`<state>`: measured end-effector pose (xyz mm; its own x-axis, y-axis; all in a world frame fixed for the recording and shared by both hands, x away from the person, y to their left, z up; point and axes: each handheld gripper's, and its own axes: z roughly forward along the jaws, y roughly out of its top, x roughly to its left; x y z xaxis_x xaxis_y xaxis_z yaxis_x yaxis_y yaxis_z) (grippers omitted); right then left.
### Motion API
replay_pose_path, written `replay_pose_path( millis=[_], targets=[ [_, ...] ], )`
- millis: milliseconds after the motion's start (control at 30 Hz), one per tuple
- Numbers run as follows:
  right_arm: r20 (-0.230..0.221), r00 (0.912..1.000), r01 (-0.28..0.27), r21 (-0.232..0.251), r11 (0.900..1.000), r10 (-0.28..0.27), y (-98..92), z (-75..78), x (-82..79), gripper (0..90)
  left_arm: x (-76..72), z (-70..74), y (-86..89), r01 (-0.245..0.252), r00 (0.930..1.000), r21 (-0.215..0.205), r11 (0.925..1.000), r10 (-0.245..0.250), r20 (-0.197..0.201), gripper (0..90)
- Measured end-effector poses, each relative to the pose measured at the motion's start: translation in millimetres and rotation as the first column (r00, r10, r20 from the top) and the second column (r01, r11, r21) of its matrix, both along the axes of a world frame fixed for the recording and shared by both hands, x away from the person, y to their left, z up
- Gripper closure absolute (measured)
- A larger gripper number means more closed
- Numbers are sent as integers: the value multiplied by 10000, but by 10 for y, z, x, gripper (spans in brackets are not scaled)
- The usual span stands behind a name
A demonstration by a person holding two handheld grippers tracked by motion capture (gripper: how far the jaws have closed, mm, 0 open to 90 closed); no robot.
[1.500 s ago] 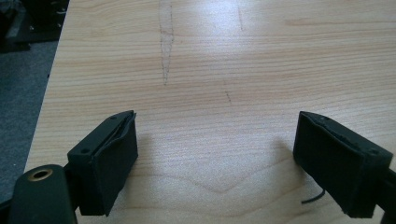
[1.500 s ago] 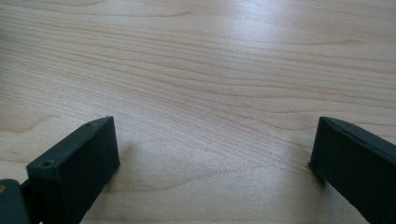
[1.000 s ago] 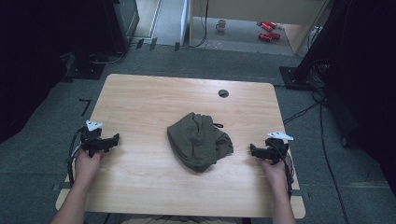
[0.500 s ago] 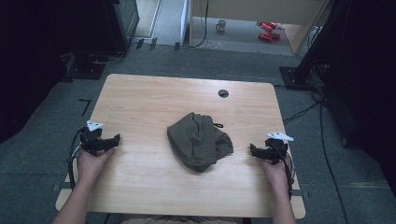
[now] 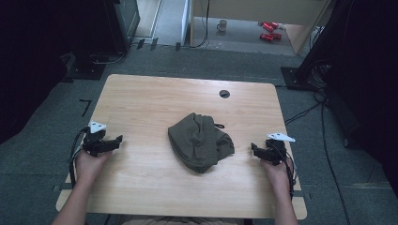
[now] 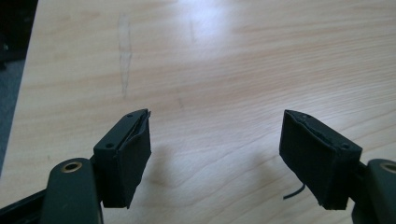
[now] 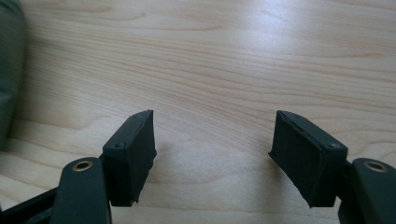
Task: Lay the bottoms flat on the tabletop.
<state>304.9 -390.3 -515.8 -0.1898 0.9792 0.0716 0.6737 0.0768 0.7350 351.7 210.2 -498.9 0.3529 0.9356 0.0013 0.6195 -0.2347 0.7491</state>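
A crumpled olive-green cloth (image 5: 201, 142) lies in a heap near the middle of the light wooden table (image 5: 155, 101). My left gripper (image 5: 116, 139) rests over the table's left edge, pointing right toward the cloth. Its jaws have just been closing a little and stand open with bare wood between them (image 6: 215, 135). At the right edge my right gripper (image 5: 254, 149) points left, a short way from the cloth. Its jaws have just been closing too and stand open over bare wood (image 7: 212, 135). A strip of the cloth (image 7: 10, 70) shows at the left edge of the right gripper view.
A round black cable hole (image 5: 224, 93) sits near the table's far edge. Black stands and cables (image 5: 309, 70) occupy the carpeted floor right of the table. Red cans (image 5: 270, 30) and a mug (image 5: 221, 26) lie on the floor far behind.
Both hands stay where they were beside the cloth. The cloth has not moved.
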Motion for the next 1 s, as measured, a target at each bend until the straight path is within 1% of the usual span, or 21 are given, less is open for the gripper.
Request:
replay_pose_path(
  millis=[33,100,167,200,233,267,300,367,433,467,500,533,567,600,633,667,700,733,767,867,1000],
  targets=[
    [-11,10000,-1,64,10000,1,8,11,-3,316,-10,19,-17,119,9999,-138,9998,-119,50,249],
    [12,10000,-96,182,9998,96,21,23,-7,332,-29,52,-60,330,9994,-266,9991,-326,140,249],
    [-7,9998,-200,153,9997,200,43,38,-13,341,-46,79,-99,583,9981,-294,9979,-577,208,249],
    [-18,9997,-247,168,9996,247,51,46,-17,356,-46,79,-99,583,9981,-294,9979,-577,208,249],
    [-8,9996,-281,224,9994,281,59,56,-21,365,-58,103,-138,814,9966,-405,9959,-807,193,249],
    [29,9996,-299,261,9992,298,64,66,-24,370,-64,112,-155,902,9958,-439,9950,-894,208,249],
    [45,9995,-299,303,9991,298,69,74,-27,378,-72,127,-181,1086,9940,-413,9932,-1078,212,250],
    [108,9994,-338,379,9987,334,76,95,-34,390,-85,147,-227,1288,9915,-383,9909,-1279,233,250],
    [112,9994,-337,417,9986,333,80,103,-37,398,-89,152,-241,1347,9907,-401,9901,-1338,249,250],
    [99,9993,-352,474,9983,348,83,108,-40,406,-95,164,-262,1459,9892,-481,9881,-1450,219,250],
    [64,9992,-402,614,9973,399,95,120,-44,413,-104,178,-286,1606,9870,-666,9848,-1596,209,250],
    [46,9991,-431,645,9970,428,100,125,-45,414,-109,190,-299,1706,9853,-987,9804,-1699,160,250],
    [27,9989,-477,690,9965,476,113,133,-48,417,-109,190,-299,1706,9853,-987,9804,-1699,160,250],
    [41,9987,-513,722,9961,511,125,138,-50,418,-121,211,-325,1867,9822,-1430,9720,-1876,72,253],
    [41,9987,-513,722,9961,511,125,138,-50,418,-121,211,-325,1867,9822,-1430,9720,-1876,72,263],
    [60,9984,-556,709,9959,554,136,143,-52,420,-131,220,-348,1983,9799,-1485,9688,-1996,64,263],
    [70,9979,-641,721,9953,637,161,152,-55,434,-151,235,-403,2258,9740,-1386,9643,-2264,118,272],
    [75,9976,-686,724,9950,682,170,155,-56,444,-161,243,-439,2407,9705,-1296,9619,-2408,146,272],
    [61,9972,-748,760,9943,745,184,160,-58,447,-172,251,-485,2590,9657,-1259,9577,-2592,149,272],
    [90,9957,-926,691,9933,922,228,169,-65,457,-187,273,-578,2897,9570,-1153,9501,-2897,174,272],
    [112,9949,-1005,665,9927,1000,253,166,-71,473,-207,308,-700,3279,9447,-1069,9387,-3262,330,272]
  ],
)
